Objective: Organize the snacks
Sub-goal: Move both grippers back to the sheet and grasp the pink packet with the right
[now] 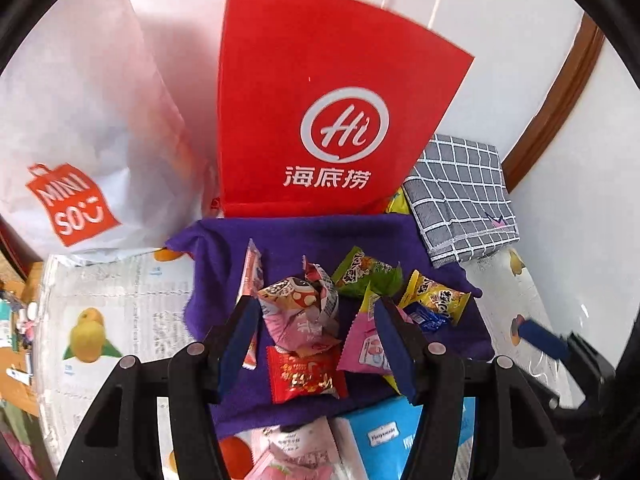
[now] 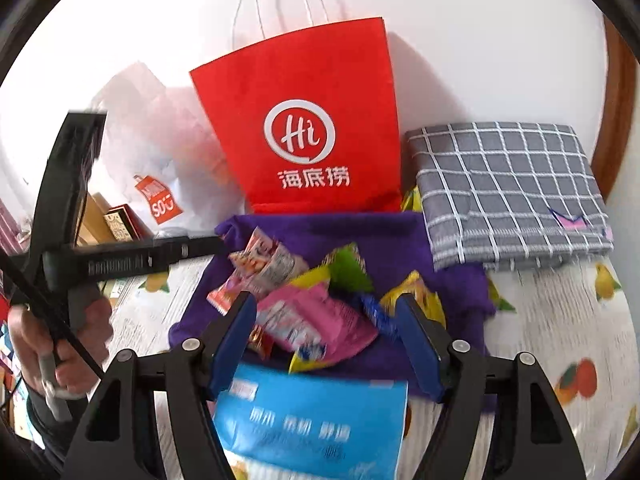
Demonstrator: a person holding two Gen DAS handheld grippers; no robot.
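Note:
A heap of small snack packets lies on a purple cloth (image 1: 224, 264). My left gripper (image 1: 316, 304) hangs open over the heap. A pink mushroom-print packet (image 1: 296, 312) and a red packet (image 1: 306, 376) lie between its blue pads, with a gap on the right side. A green packet (image 1: 364, 272) and a yellow packet (image 1: 436, 296) lie beyond. My right gripper (image 2: 325, 299) is open above a pink packet (image 2: 320, 320), and its pads stand clear of it. A blue pack (image 2: 312, 420) lies just under its fingers.
A red paper bag (image 1: 320, 80) stands upright behind the cloth, against the white wall. A white Miniso bag (image 1: 80, 140) leans at its left. A folded grey checked cloth (image 2: 508, 192) lies at the right. A fruit-print table cover (image 2: 560, 320) spreads around them.

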